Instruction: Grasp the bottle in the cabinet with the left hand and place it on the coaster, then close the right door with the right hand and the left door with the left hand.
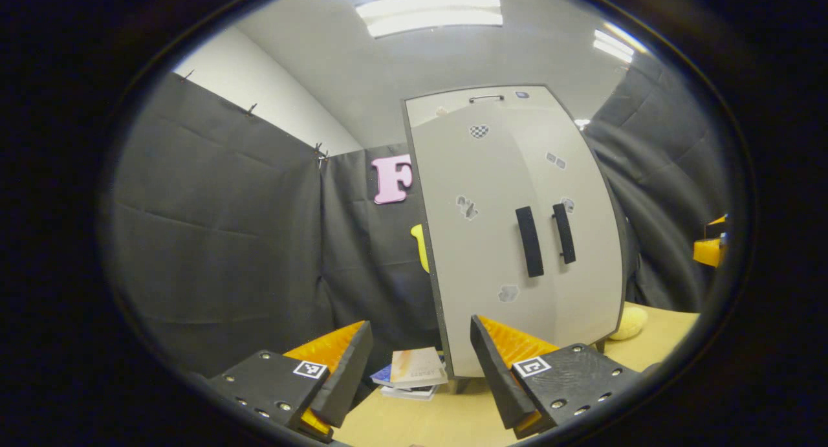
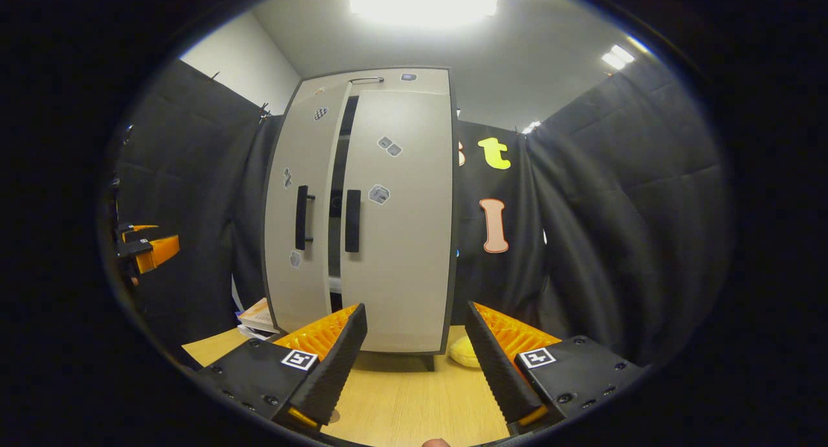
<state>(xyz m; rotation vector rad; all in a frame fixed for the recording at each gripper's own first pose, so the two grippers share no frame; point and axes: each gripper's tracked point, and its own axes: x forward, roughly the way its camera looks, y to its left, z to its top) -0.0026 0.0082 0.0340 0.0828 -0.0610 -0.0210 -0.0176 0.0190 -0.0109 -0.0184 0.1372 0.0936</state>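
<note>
Cabinet (image 2: 362, 207) stands on the table (image 2: 401, 395), left door (image 2: 301, 207) slightly ajar; both grippers (image 1: 420, 363) (image 2: 414, 356) hang back, fingers wide, empty, ready to approach.

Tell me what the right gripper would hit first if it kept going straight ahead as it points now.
Most likely the cabinet's right door, low down near its bottom edge. The open right gripper points at it across bare table; nothing stands between, though depth is hard to judge.

Cabinet (image 2: 394, 240): pale grey doors, dark grey edging, black handles (image 2: 352, 220), small grey and checkered stickers (image 1: 479, 131). Surface (image 2: 414, 395): light wood grain. Soft lump (image 2: 462, 351) by cabinet foot: pale yellow. Books (image 1: 414, 372): white, orange and blue covers. Booth wall (image 1: 220, 227): black cloth.
</note>
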